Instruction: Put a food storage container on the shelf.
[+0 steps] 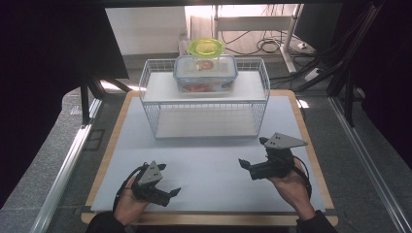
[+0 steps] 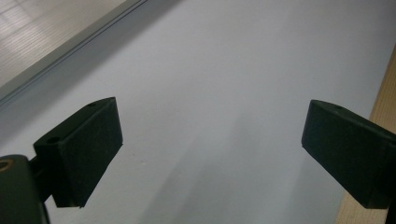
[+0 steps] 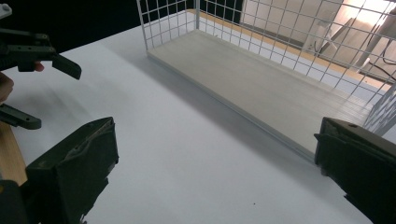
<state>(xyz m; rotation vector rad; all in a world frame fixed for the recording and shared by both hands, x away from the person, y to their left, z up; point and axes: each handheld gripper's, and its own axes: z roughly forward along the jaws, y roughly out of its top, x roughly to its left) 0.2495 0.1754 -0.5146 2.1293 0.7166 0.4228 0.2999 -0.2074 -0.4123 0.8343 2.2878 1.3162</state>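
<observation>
I hold two claws low over the white desk (image 1: 209, 165), near my edge of it. My left claw (image 1: 170, 192) is wide open and holds nothing; in the left gripper view I see just bare desk between its jaws. My right claw (image 1: 244, 165) is wide open too, and it holds nothing. In the right gripper view it looks at the bottom shelf (image 3: 261, 88) of the wire rack (image 1: 204, 99), which has nothing on it. The box (image 1: 206, 74) with the clear lid sits on the top shelf of the rack, far from both claws. A cup (image 1: 206, 49) with a green lid is at the back of the box; I cannot tell if it stands on the box or behind it. I think this is the very start: nothing is picked up yet, and the reach to the box has not begun. I think the next move is to lift both claws up and forward, over the rack's wire rim, and come at the box from its two sides. I must take care not to knock the cup.
</observation>
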